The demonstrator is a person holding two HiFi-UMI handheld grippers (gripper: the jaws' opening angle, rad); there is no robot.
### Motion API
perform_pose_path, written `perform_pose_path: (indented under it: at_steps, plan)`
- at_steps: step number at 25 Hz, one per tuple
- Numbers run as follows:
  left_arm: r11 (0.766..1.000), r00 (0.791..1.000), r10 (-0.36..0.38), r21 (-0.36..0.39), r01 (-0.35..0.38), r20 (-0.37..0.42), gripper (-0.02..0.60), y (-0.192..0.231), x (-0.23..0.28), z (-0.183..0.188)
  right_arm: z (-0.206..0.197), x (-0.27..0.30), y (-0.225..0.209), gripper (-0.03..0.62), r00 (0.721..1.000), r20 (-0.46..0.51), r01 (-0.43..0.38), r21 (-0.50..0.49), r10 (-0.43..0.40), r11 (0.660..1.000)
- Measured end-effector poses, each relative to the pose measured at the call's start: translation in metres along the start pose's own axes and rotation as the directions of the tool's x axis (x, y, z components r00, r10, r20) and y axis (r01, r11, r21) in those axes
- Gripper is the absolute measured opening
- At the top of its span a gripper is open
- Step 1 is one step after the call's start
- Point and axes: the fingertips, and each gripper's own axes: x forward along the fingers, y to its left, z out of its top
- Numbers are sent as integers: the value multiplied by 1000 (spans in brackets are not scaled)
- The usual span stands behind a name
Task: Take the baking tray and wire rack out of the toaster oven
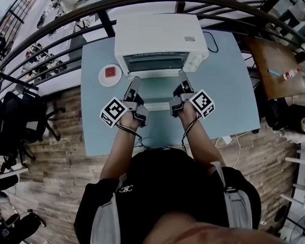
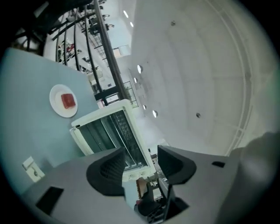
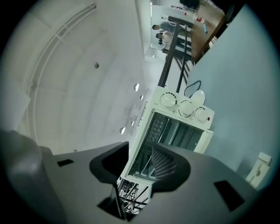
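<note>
The white toaster oven (image 1: 161,39) stands at the far edge of the light blue table (image 1: 232,89), with its glass door (image 1: 158,90) folded down flat toward me. Inside the opening a wire rack (image 2: 126,131) (image 3: 158,127) shows; I cannot make out the baking tray. My left gripper (image 1: 135,82) (image 2: 141,157) hovers at the door's left edge and is open with nothing between its fingers. At the door's right edge my right gripper (image 1: 182,75) (image 3: 141,153) is also open and empty. Both point level at the oven's mouth.
A white plate (image 1: 109,74) (image 2: 64,100) with a red piece on it lies left of the oven. The three oven knobs (image 3: 186,107) sit on its right side. A dark railing (image 1: 61,27) curves behind the table, and a brown table (image 1: 271,61) stands to the right.
</note>
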Motion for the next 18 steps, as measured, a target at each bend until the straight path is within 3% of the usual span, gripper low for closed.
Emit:
perform_pose_path:
  at_steps: [3, 7, 11, 18]
  plan:
    - [996, 1000, 16, -85, -14, 20, 224, 21, 6, 3, -5, 7, -16, 144, 1000, -4, 24, 70, -24, 997]
    - [987, 999, 40, -155, -36, 23, 224, 48, 18, 7, -11, 22, -37, 144, 998, -7, 58, 79, -58, 995]
    - [966, 996, 67, -252, -51, 56, 224, 75, 42, 16, -8, 42, -64, 144, 994, 8, 104, 128, -106, 986]
    - [952, 989, 120, -294, -89, 87, 224, 117, 84, 26, -2, 76, -100, 143, 987, 49, 143, 168, -153, 975]
